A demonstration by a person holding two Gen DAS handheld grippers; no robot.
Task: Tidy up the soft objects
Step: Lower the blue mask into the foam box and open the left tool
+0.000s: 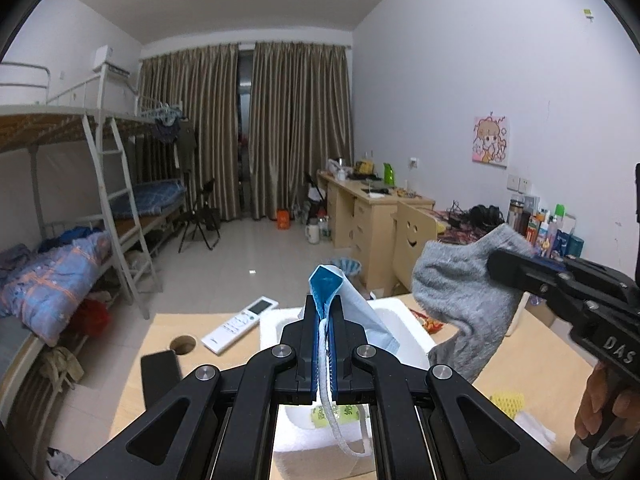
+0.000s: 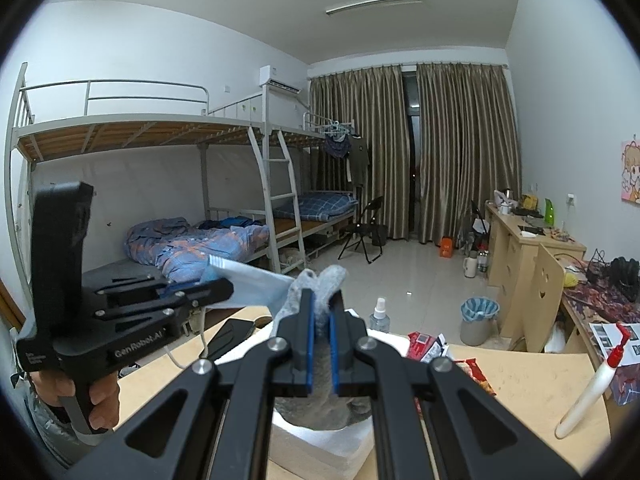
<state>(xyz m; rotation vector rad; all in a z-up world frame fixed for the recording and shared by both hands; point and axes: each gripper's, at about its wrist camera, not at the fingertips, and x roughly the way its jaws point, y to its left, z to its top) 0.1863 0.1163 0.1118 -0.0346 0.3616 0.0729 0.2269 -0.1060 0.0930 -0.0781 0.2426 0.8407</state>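
My left gripper [image 1: 323, 320] is shut on a light blue face mask [image 1: 352, 312], held up above a white foam box [image 1: 394, 320] on the wooden table [image 1: 160, 360]; its ear loop hangs below the jaws. My right gripper [image 2: 322, 312] is shut on a grey sock [image 2: 320, 280], also held above the foam box [image 2: 320, 446]. In the left wrist view the sock [image 1: 460, 292] hangs at the right from the right gripper [image 1: 496, 266]. In the right wrist view the mask [image 2: 256, 284] sticks out of the left gripper [image 2: 228, 288] at the left.
On the table lie a white remote [image 1: 240, 324], a black phone [image 1: 160, 376], a cable hole [image 1: 183, 344], snack packets [image 2: 428, 346], a spray bottle [image 2: 378, 314] and a white squeeze bottle [image 2: 588, 392]. Bunk beds stand left, desks and a bin [image 2: 478, 318] right.
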